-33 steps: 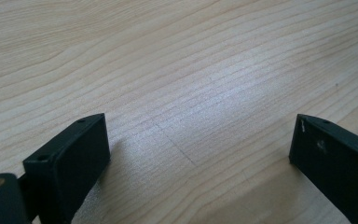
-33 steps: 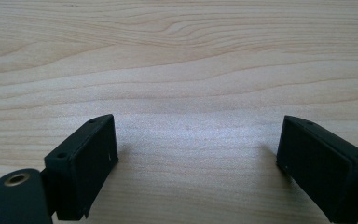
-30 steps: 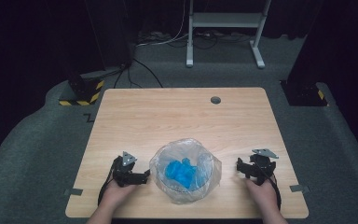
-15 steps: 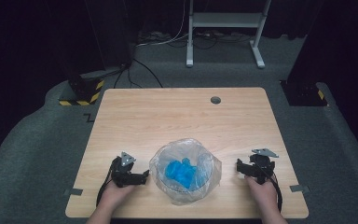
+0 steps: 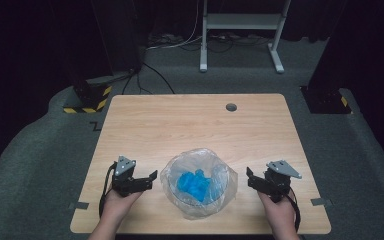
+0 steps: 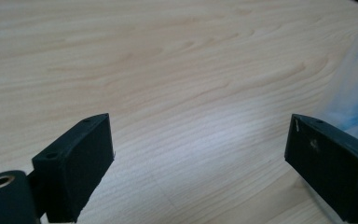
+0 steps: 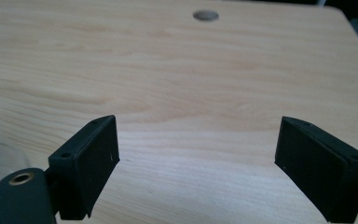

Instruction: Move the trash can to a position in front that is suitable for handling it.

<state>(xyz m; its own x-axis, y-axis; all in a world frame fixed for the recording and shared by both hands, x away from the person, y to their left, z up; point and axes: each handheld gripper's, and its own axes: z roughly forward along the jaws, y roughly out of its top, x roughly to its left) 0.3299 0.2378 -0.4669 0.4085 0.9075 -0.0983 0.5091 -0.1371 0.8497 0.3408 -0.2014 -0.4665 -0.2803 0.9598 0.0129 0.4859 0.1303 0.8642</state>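
Can't really make out what the blue stuff [image 5: 196,183] inside the clear bag [image 5: 198,182] is, way too small and crinkly, and the bag [image 6: 354,88] is just a blurry sliver at the left gripper view's edge.

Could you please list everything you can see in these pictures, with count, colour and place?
table: one, light wood, centre of the high view.
table hole: one, dark and round, near the table's far edge.
plastic bag: one, clear, crumpled, on the table near the front edge, between the hands.
blue contents: a bright blue clump inside the bag; number unclear.
striped base: one, black and yellow, on the floor far left.
stand legs: one white frame, on the floor beyond the table.
cables: several, dark, on the grey floor.
left hand-held gripper: one, black, open, left of the bag.
right hand-held gripper: one, black, open, right of the bag.
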